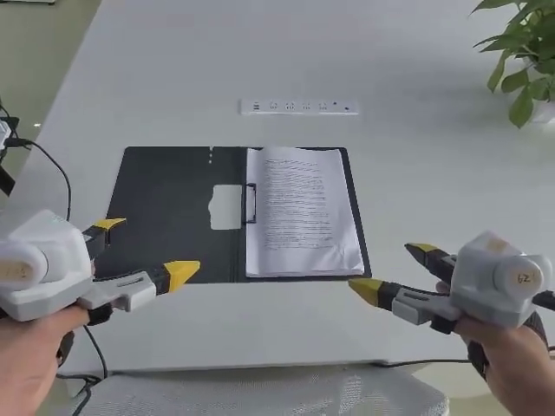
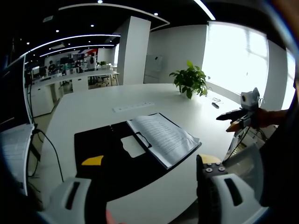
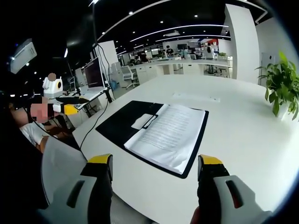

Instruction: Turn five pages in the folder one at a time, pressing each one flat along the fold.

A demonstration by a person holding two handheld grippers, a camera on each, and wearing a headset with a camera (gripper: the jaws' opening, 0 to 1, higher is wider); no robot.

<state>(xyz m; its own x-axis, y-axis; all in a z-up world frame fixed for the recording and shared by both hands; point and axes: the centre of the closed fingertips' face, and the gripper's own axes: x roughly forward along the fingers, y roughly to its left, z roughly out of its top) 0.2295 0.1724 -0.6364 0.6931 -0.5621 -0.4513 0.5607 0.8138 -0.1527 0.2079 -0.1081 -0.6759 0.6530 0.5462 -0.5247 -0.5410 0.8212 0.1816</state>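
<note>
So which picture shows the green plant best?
The left gripper view: the plant shows whole there, though small. In the head view some of its leaves poke in at the top right corner. The right gripper view shows the plant bigger, but cut off at the edge.

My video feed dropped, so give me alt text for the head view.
An open black folder lies on a white table, printed pages stacked on its right half. The left gripper and right gripper hover open near the table's front edge, touching nothing. A power strip and a plant sit beyond.
</note>
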